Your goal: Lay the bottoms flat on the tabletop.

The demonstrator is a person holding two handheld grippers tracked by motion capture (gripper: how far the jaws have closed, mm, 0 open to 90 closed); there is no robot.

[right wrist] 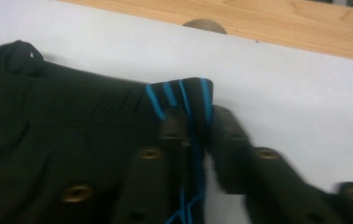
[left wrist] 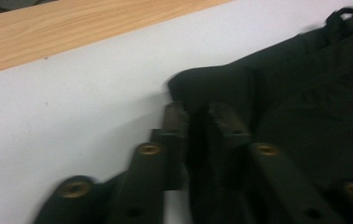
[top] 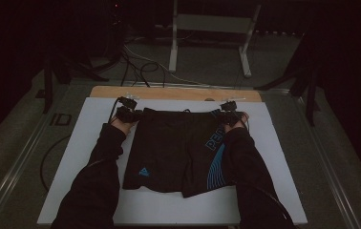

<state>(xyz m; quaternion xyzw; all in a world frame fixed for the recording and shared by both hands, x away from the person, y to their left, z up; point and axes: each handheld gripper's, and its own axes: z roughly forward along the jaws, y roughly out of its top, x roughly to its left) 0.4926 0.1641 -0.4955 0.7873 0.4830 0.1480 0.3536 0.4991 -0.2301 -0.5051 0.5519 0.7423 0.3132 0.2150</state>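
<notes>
Left gripper view: left tool (left wrist: 198, 119) has its jaws parted a little, with the black waistband corner of the shorts (left wrist: 305, 107) bunched between them; pads look slack on the cloth, not clamped. Right gripper view: right tool (right wrist: 198, 123) is the same, jaws slightly apart around the blue-striped corner of the shorts, cloth loose between the pads. High view: left tool (top: 127, 112) at 11 o'clock of the garment, right tool (top: 229, 113) at 1 o'clock. Shorts (top: 178, 152) lie flat on the white mat (top: 88, 143), waistband at 12 o'clock, legs at 6. My read: thin, stretchy, light, floppy, somewhat slick fabric. Take it at the waistband corners, where the seam is thickest.
</notes>
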